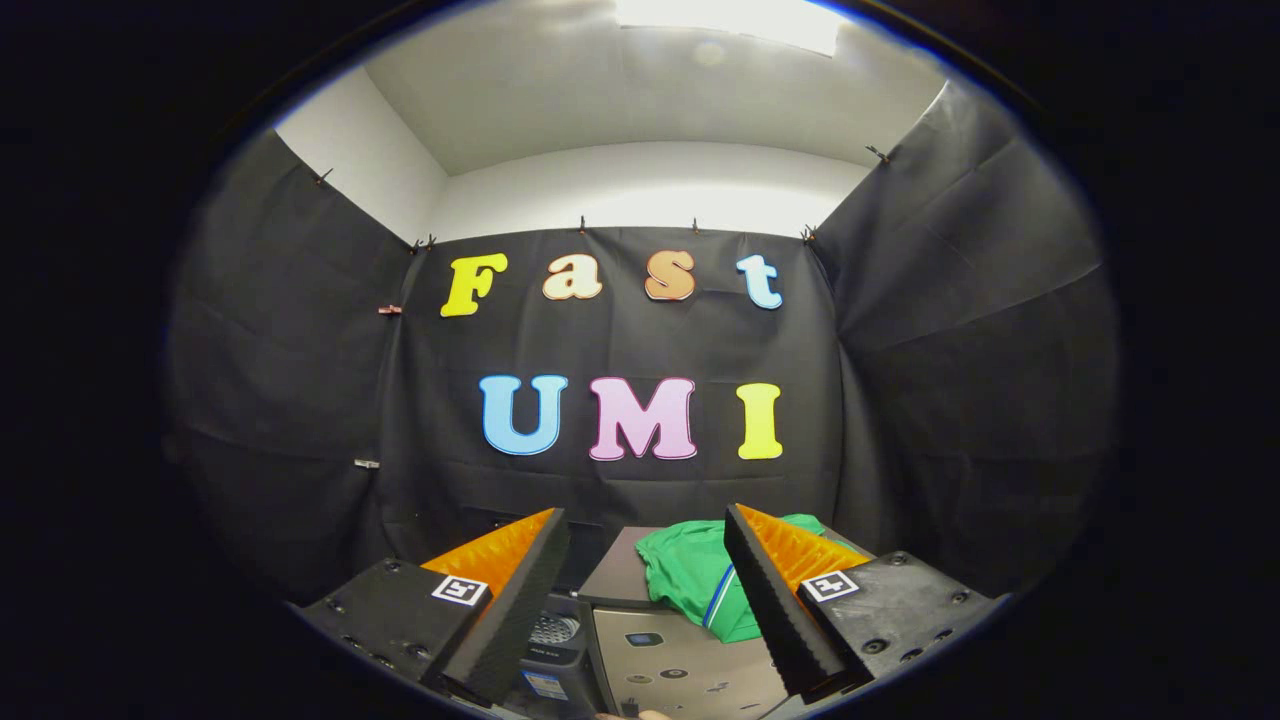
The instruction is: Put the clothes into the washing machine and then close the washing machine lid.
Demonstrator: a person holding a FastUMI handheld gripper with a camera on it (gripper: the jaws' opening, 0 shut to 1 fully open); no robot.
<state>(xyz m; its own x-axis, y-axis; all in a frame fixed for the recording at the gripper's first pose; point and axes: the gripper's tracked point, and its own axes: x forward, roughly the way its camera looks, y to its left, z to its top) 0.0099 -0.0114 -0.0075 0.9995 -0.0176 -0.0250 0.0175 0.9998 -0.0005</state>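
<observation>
While my gripper [645,600] hangs with fingers spread wide, pinching nothing | green shirt [700,580] lies just ahead between them, untouched, on a grey surface beside the washer [660,660] below | washer drum [552,630] shows near the left finger | progress: nothing loaded, I judge; grab, load and lid-closing all remain.

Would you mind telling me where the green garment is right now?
In the gripper view, the green garment lies on the washing machine's top, ahead of the open gripper and partly behind its right finger.
</observation>
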